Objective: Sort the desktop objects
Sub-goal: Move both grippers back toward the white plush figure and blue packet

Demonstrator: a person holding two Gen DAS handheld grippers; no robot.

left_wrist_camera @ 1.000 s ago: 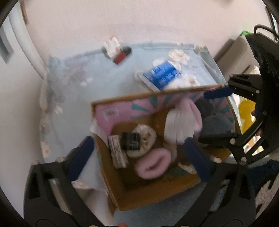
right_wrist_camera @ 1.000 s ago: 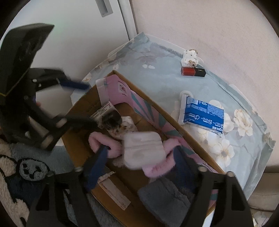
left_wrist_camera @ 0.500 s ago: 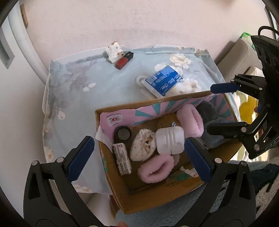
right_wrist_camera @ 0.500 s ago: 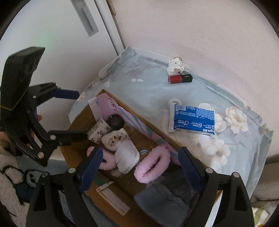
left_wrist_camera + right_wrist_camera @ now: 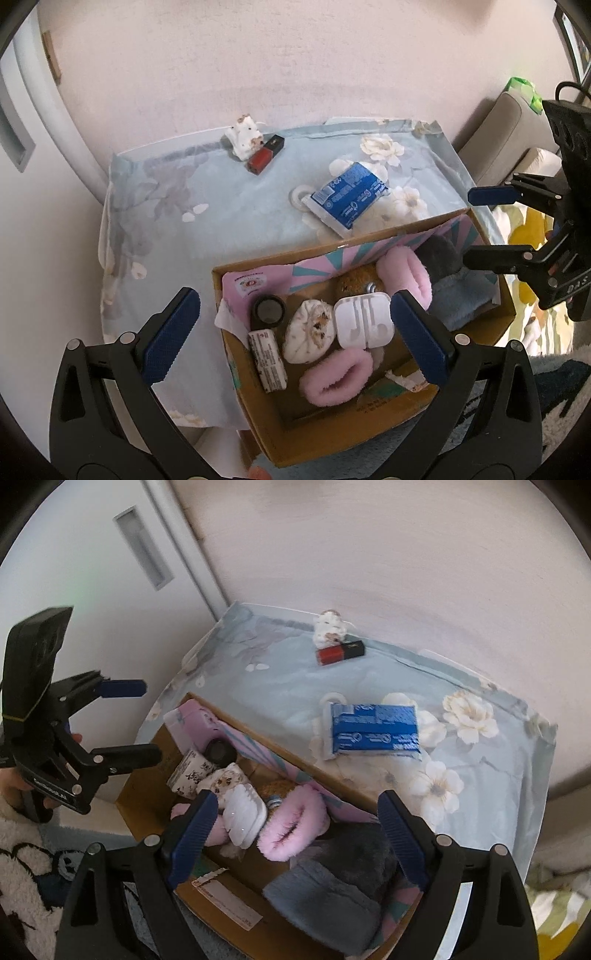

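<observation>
Counter (image 5: 236,221) with floral cloth; cardboard box (image 5: 317,439) at its near edge holds pink slippers (image 5: 334,376), white earphone case (image 5: 364,319), small items. Blue packet (image 5: 349,199) and red lipstick (image 5: 266,155) lie far on cloth. Right gripper (image 5: 295,834) fingers just opened, released, empty over box; left gripper (image 5: 295,339) fingers spread, empty.

A pale pinkish textured wall (image 5: 295,66) rises behind the counter, touching its far edge. To the left of that wall stands a white door panel with a recessed rectangular handle (image 5: 144,550). On the wall's other side, near the counter's right corner, sits a beige cushioned seat (image 5: 506,133) with a bright green crumpled packet (image 5: 522,86) on top of it. Well below the wall, on the floor, lies a shaggy white-and-dark-blue rug with a cartoon face pattern (image 5: 33,878).
</observation>
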